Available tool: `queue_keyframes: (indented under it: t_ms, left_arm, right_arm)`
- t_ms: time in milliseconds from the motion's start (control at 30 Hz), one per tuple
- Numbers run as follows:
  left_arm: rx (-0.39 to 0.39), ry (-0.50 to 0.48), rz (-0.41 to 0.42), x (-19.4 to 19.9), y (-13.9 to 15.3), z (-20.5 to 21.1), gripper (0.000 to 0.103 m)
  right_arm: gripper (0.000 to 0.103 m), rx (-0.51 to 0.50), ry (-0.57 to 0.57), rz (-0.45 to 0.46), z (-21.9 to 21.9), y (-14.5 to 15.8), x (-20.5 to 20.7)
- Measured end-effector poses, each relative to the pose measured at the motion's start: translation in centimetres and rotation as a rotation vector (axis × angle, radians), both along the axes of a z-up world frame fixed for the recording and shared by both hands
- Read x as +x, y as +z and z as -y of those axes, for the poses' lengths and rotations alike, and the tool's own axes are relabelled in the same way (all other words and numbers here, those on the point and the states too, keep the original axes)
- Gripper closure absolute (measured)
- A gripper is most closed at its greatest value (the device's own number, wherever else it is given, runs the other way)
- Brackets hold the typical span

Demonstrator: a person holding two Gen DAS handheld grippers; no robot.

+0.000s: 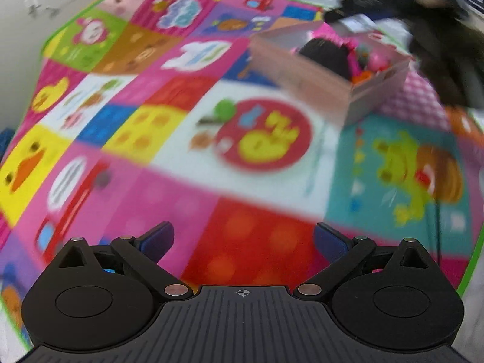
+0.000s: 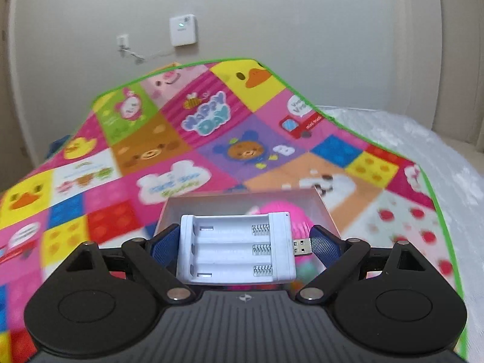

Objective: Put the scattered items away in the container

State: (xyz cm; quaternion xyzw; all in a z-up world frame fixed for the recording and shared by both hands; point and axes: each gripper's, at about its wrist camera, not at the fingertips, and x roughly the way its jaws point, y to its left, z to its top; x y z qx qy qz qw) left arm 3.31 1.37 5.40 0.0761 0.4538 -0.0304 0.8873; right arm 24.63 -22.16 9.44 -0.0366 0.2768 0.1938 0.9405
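A bright patchwork play mat (image 2: 211,139) with a green edge, printed with ducks, bears and block squares, spread over a white quilted bed cover (image 2: 423,151). Behind it a plain pale wall (image 2: 272,15) carrying a white box with a small green light (image 2: 182,30) and a socket with a plugged-in cable (image 2: 123,44).

From the left wrist only: much motion blur; the pale pink box (image 1: 320,81) seen from outside, standing on the mat toward the upper right, already holding a dark round thing and pink and orange bits too smeared to name. Still loose on the mat, a small green ball (image 1: 224,109) with a dark stick-like piece just beside it, near the red printed circle and well apart from the box. At the top right a dark blurred shape, probably a sleeve or the other tool, not clear enough to tell.

From the right wrist only: a white battery charger (image 2: 236,249) with three empty slots, springs and a USB plug sticking out to the right, poised just above the near wall of the box, pink contents showing beneath.

Left gripper (image 1: 243,240) tilted steeply down at the mat, blue pads wide apart, nothing between them. Right gripper (image 2: 243,246) angled gently downward, clamped across the charger lengthwise, left pad against its end, right pad against the plug tip.
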Motion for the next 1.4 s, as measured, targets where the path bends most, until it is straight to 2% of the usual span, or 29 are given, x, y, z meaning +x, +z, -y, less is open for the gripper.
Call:
queue_keyframes:
  t_ms: [100, 167, 267, 333, 467, 633, 700, 800, 933, 1033, 1100, 1200, 1300, 1400]
  left_arm:
    - [-0.044, 0.044, -0.010, -2.0, -0.6, -1.5, 0.001]
    - [-0.083, 0.061, -0.010, -2.6, -0.7, -2.0, 0.001]
    - [-0.129, 0.068, 0.016, -2.3, -0.7, -2.3, 0.000]
    - [-0.153, 0.065, 0.032, -1.5, -0.8, -2.3, 0.000]
    - [-0.166, 0.052, 0.088, 0.6, -0.6, -1.9, 0.000]
    - [-0.179, 0.089, 0.128, 2.6, -0.9, -2.4, 0.000]
    - [-0.179, 0.111, 0.136, 3.0, -1.2, -3.0, 0.000]
    - [-0.150, 0.132, 0.138, 3.7, -2.1, -3.7, 0.000]
    - [-0.112, 0.169, 0.138, 4.4, -2.9, -4.1, 0.000]
    - [-0.128, 0.174, 0.132, 5.1, -3.5, -3.6, 0.000]
    - [-0.120, 0.163, 0.123, 5.7, -4.1, -2.5, 0.000]
    - [-0.085, 0.151, 0.165, 6.3, -4.6, -0.6, 0.000]
    - [-0.093, 0.148, 0.188, 7.2, -4.9, 0.9, 0.000]
    - [-0.066, 0.144, 0.218, 8.4, -5.3, 2.1, 0.000]
  right_arm:
    - [0.011, -0.053, -0.069, -0.021, -1.2, -0.8, 2.2]
    - [0.010, -0.049, -0.112, -0.041, -0.3, -0.8, 2.4]
    - [0.001, 0.011, -0.190, -0.081, 3.3, -1.0, 1.7]
    - [0.000, 0.043, -0.228, -0.123, 5.6, -1.8, 1.3]
    - [0.000, 0.195, -0.218, -0.300, 8.6, -4.4, 1.1]
    - [0.000, 0.207, -0.215, -0.280, 6.4, -4.5, -1.0]
    - [0.000, 0.220, -0.162, -0.294, 4.2, -4.5, -1.3]
    - [0.000, 0.179, -0.054, -0.280, -0.5, -4.7, -1.4]
    - [0.000, 0.168, -0.103, -0.243, -3.4, -4.6, -2.7]
    - [0.000, 0.179, -0.126, -0.201, -2.5, -4.3, -5.7]
    - [0.000, 0.193, -0.148, -0.221, -1.1, -4.7, -7.4]
    - [0.000, 0.185, -0.163, -0.265, 1.5, -6.0, -9.6]
    - [0.000, 0.101, -0.156, -0.267, 3.4, -7.7, -11.2]
    - [0.000, -0.020, -0.168, -0.185, 5.1, -9.0, -12.2]
